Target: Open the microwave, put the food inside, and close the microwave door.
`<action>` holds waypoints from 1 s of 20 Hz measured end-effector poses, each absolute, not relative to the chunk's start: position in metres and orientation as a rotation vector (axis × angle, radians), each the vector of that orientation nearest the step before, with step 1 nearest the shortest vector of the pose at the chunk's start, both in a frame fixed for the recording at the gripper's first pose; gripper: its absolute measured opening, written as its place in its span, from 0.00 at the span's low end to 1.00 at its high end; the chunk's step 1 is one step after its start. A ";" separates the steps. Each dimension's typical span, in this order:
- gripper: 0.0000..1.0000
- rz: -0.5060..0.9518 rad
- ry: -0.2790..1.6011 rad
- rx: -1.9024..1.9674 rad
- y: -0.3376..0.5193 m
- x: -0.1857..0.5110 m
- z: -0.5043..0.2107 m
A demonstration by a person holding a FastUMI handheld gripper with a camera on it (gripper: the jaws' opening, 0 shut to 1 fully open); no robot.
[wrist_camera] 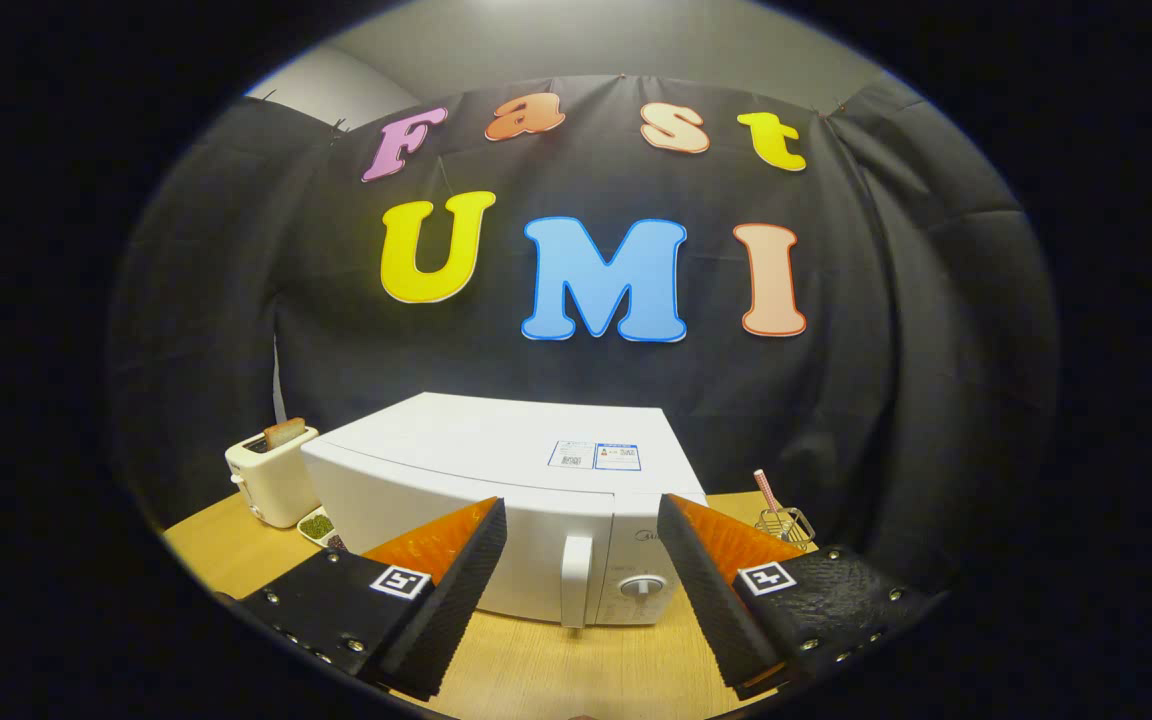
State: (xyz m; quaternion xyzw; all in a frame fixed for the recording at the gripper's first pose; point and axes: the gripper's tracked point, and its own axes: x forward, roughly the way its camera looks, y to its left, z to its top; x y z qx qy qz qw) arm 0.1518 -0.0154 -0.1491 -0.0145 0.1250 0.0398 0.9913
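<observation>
A white microwave (496, 470) stands on the wooden table (556, 670) with its door shut. Its vertical white handle (576, 580) and a round dial (641, 587) face me. My gripper (581, 530) is open, held above the table just in front of the microwave. The handle lies between and a little beyond the two fingertips, and nothing is held between them. A small dish of food (318, 526) peeks out at the microwave's left front corner, mostly hidden behind my left finger (456, 570).
A cream toaster (271, 480) with a slice of bread in its slot stands left of the microwave. Right of the microwave sits a small wire holder with a striped stick (781, 515). Black cloth walls close the back and sides.
</observation>
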 end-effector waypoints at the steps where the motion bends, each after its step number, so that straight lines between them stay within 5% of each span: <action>1: 0.96 0.081 0.258 -0.028 -0.014 0.155 -0.154; 13: 0.96 0.077 0.461 -0.035 -0.010 0.176 -0.252; 20: 0.76 0.056 0.523 -0.014 -0.007 0.186 -0.284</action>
